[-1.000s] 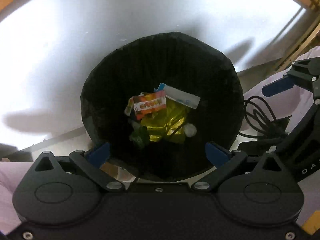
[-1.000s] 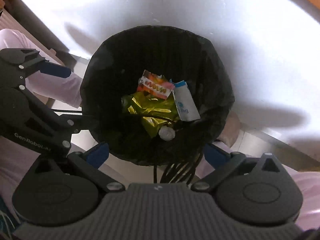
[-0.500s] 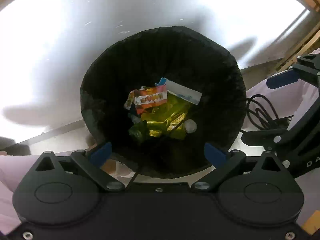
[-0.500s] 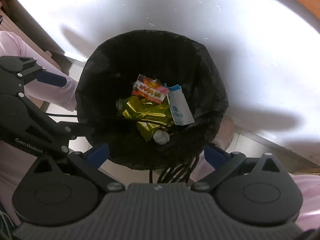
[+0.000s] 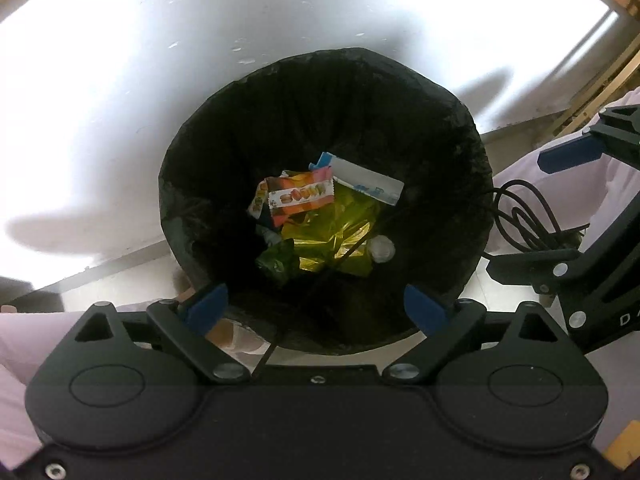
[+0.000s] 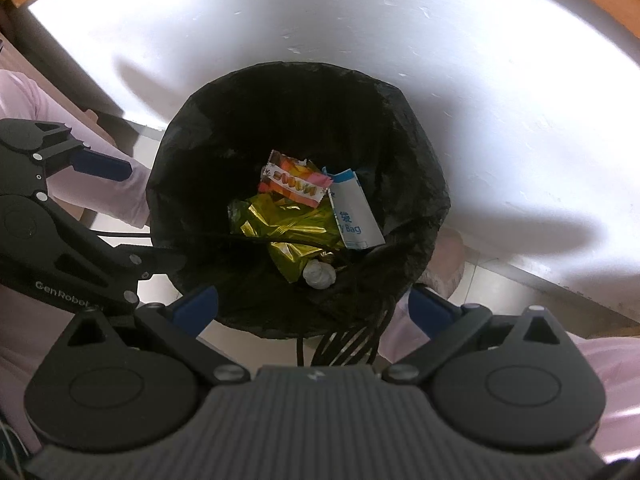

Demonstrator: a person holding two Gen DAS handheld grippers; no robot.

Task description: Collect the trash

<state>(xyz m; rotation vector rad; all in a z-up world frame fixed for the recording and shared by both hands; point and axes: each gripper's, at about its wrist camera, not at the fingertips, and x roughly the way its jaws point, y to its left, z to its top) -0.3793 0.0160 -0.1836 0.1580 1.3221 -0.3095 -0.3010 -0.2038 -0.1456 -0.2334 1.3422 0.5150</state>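
A bin with a black liner (image 5: 320,100) (image 6: 288,100) stands on the floor below both grippers. In it lie an orange candy wrapper (image 5: 300,200) (image 6: 294,184), crumpled gold foil (image 5: 332,236) (image 6: 288,224), a white and blue paper bag (image 5: 366,184) (image 6: 354,212) and a white paper ball (image 5: 382,248) (image 6: 318,274). My left gripper (image 5: 316,306) hangs over the bin's near rim. Its jaws are closing slowly with nothing between them. Over the same rim, my right gripper (image 6: 312,308) is open and empty. Each gripper shows at the edge of the other's view.
A white wall or panel (image 5: 200,80) rises behind the bin. Black cables (image 5: 524,220) (image 6: 348,340) hang at the bin's near side. The person's pink clothing (image 6: 116,192) lies on both sides, and a wooden frame (image 5: 600,76) stands at the upper right.
The left jaws have narrowed a little. The bin has drifted slightly up in the left view and left in the right view. The trash inside has not moved.
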